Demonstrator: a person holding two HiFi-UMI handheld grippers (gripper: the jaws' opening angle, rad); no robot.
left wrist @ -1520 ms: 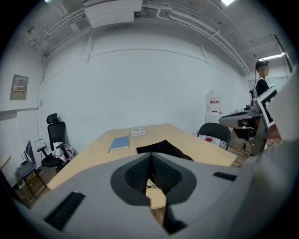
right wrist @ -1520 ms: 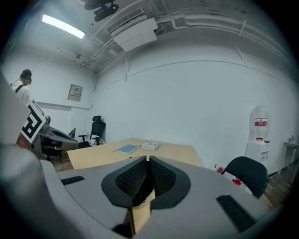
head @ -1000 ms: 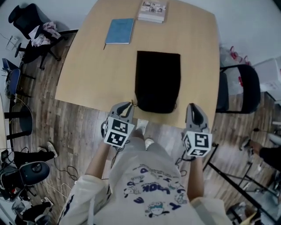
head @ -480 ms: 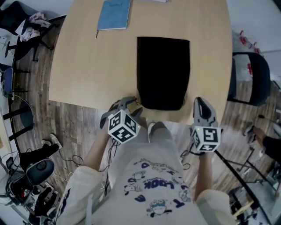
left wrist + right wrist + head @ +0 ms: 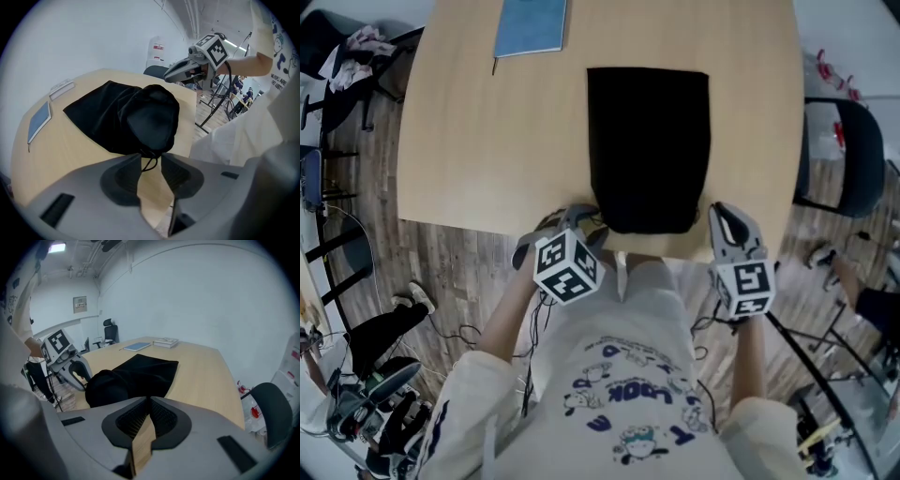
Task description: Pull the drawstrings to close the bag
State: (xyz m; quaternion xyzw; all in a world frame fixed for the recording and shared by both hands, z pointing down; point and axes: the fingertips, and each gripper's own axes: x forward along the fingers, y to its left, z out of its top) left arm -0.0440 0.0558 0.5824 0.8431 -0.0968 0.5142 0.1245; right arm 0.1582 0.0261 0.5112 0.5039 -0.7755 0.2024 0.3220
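Note:
A black drawstring bag [image 5: 647, 150] lies flat on the wooden table [image 5: 487, 141], its bunched mouth [image 5: 152, 117] at the near edge. My left gripper [image 5: 581, 218] sits at the mouth's left corner. Its jaws are open and have just been closing a little. A thin black drawstring loop [image 5: 150, 162] hangs between the left gripper [image 5: 151, 157] jaws, and the pads do not press it. My right gripper [image 5: 723, 216] is shut and empty, just right of the bag's near corner. In the right gripper view the bag [image 5: 136, 373] lies ahead of the shut right gripper [image 5: 149, 401].
A blue notebook [image 5: 531, 26] lies at the table's far left, with stacked books [image 5: 165, 341] beyond it. A black chair [image 5: 848, 159] stands right of the table, more chairs and cables at left [image 5: 356, 56]. The person's legs and shirt fill the near side.
Both grippers have come down toward the near table edge beside the bag's mouth. The left gripper has rolled, its marker cube now turned cornerwise.

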